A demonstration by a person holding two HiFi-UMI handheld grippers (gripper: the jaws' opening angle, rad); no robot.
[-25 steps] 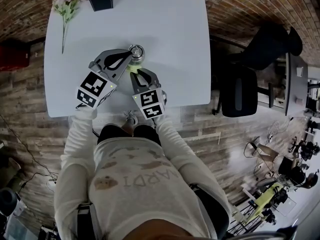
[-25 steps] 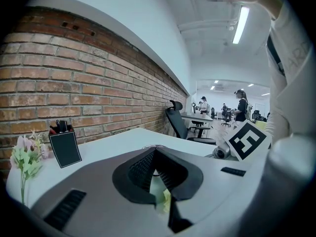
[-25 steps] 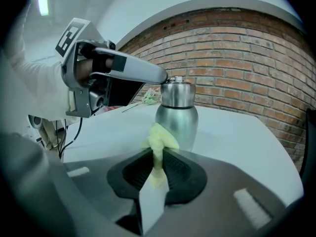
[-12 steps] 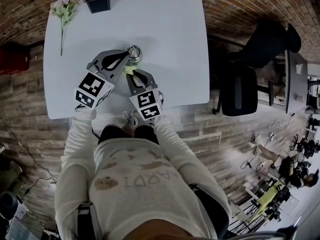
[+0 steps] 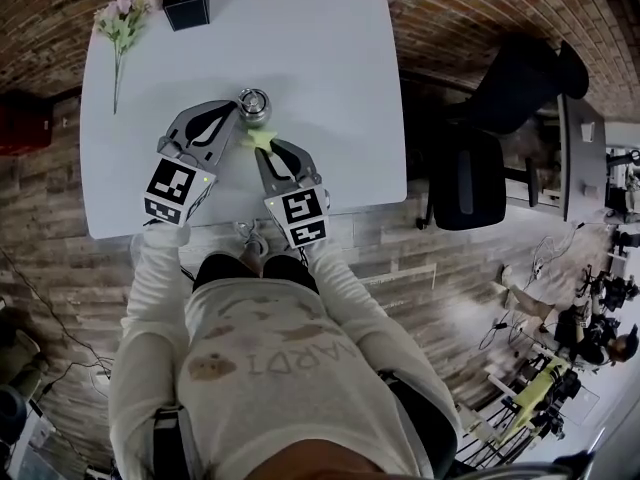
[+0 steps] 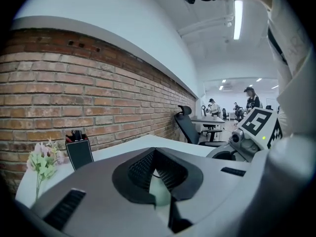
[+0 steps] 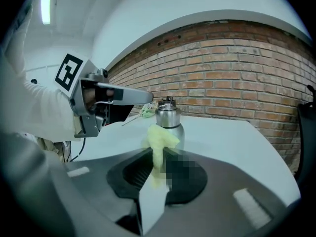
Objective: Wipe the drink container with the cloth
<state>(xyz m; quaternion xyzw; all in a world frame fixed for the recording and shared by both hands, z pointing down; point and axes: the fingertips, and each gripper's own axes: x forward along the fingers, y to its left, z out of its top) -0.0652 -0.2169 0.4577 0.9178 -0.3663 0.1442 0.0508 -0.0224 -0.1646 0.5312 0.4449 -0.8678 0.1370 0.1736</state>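
White table (image 5: 330, 68), flask (image 5: 254, 105) upright (cap up), right claw (image 5: 263, 148) pinching cloth (image 5: 262, 135), left claw (image 5: 234, 110) closed.

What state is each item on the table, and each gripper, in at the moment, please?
Silver steel flask: upright, capped.
Yellow cloth: bunched, apparently against flask.
Right gripper: fingers shut on yellow cloth.
Left gripper: fingers together, empty.
Pink flower sprig: lying flat.
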